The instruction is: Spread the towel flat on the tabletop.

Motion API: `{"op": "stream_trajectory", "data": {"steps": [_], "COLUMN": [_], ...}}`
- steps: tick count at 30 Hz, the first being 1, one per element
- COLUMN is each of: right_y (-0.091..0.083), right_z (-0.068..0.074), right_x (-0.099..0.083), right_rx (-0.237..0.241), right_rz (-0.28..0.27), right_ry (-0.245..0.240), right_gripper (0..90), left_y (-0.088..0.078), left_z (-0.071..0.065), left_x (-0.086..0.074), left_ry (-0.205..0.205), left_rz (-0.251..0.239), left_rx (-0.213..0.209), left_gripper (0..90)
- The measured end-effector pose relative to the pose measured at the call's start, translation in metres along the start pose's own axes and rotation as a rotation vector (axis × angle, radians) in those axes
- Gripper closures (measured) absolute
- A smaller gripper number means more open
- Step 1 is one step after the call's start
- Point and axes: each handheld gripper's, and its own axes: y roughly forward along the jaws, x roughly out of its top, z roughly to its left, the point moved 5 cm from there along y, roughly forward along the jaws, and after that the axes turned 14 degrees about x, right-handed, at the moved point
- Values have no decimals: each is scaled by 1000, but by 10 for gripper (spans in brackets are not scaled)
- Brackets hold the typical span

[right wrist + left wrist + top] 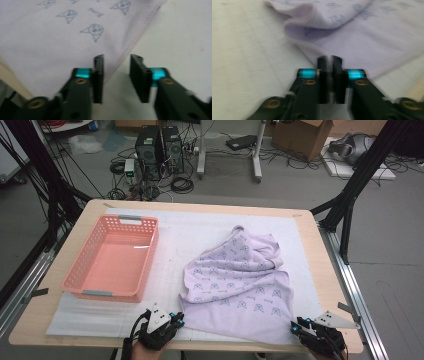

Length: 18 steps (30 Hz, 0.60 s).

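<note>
On top of the wooden table [60, 320], over one white mat [175, 235]: one lilac cloth [237, 280] and one pink basket [145, 265], well apart. Cloth right of the middle, spread loosely, bunched toward the far end, near edge close to the table's near rim. Basket to its left, lying lengthwise, with two grey handle strips.

Printed across the cloth: many small blue cartoon faces with pointed tails, plus short scraps of script too small and blurred to read. No brand or label readable anywhere.

Two grippers, one per hand, both at the near table edge. Left gripper [176, 319] at the cloth's near left corner; right gripper [298, 325] at its near right corner.

From the left gripper view: left gripper [330, 75] with jaws drawn together to a thin slit, pressed onto the stitched hem of the cloth [362, 37] right at the corner; fabric running away up and to the right, a folded-over lip lying beyond the tips, bare mat [244, 62] on the left.

From the right gripper view: right gripper [117, 77] with jaws partly apart, a clear gap between them. Cloth [62, 37] with its pink-stitched hem running slantwise into that gap beside the left-hand jaw; bare mat [180, 37] under the other jaw. Hem between the jaws, not yet pinched.

Behind the table, on the floor: two black computer towers [160, 145], many tangled cables and one cardboard box [300, 135].
</note>
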Motion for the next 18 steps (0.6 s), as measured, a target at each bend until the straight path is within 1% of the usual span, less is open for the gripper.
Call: {"op": "stream_trajectory", "data": {"steps": [1,2,3,6,8,10,11,12,13,15,16,18], "right_y": [1,1,2,2,-1,-5,-7,-10,-13,-20,-23,-29], "right_z": [2,4,5,5,6,9,10,11,12,16,17,20], "right_x": [0,1,1,2,0,-2,-4,-6,-8,-13,-15,-20], "right_rx": [13,22,23,37,48,55,57,63,68,90,97,98], "right_rz": [6,14,24,30,31,48,53,53,50,44,43,46], "right_ry": [-2,-11,-19,-11,0,-12,-20,-17,-18,-7,-6,-10], "right_gripper": [797,840,860,874,879,883,884,885,885,885,885,885], "left_y": [-3,-7,-10,-20,-26,-33,-37,-40,-43,-49,-52,-57], "left_z": [-1,-2,-2,-4,-5,-7,-7,-8,-9,-12,-14,-20], "left_x": [-1,-3,-5,-11,-15,-19,-21,-23,-25,-26,-27,-28], "left_ry": [5,-2,-3,-28,-26,-17,-21,-23,-14,-8,0,20], "left_rz": [6,12,12,15,12,12,9,9,8,6,4,2], "left_rx": [-6,-17,-21,-49,-61,-73,-75,-78,-80,-85,-96,-118], "left_gripper": [863,865,866,867,866,865,865,865,864,864,864,863]}}
